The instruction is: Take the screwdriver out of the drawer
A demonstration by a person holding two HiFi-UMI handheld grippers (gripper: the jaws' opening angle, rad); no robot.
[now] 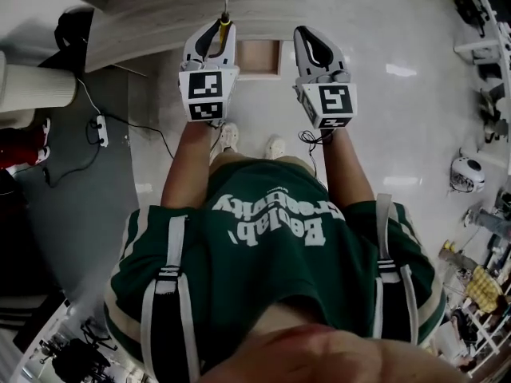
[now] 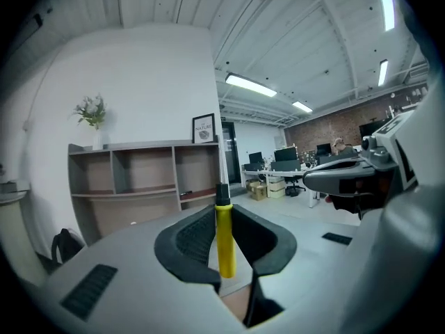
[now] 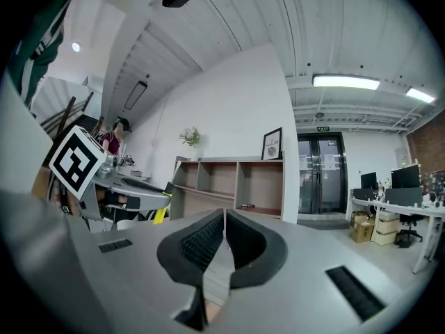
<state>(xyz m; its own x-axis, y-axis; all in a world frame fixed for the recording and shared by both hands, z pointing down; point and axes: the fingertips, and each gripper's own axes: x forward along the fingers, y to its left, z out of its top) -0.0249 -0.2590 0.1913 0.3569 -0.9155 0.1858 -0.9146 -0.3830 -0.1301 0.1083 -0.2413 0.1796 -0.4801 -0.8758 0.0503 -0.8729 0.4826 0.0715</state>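
Now | screwdriver (image 2: 224, 245): yellow handle, black collar, thin metal shaft, held upright between the left tongs (image 1: 211, 37) | left tongs: clamped on the handle | right tongs (image 3: 224, 218): pressed together, empty, beside the left tongs

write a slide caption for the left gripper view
Yellow screwdriver clamped in the left gripper, with a wooden shelf against the wall behind.

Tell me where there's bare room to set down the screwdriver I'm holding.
The wooden top beyond the left gripper looks bare enough for the screwdriver. So does the glossy floor between the right gripper and the clutter along the right edge. Crowded: that right edge, and the grey mat with its power strip and cable.
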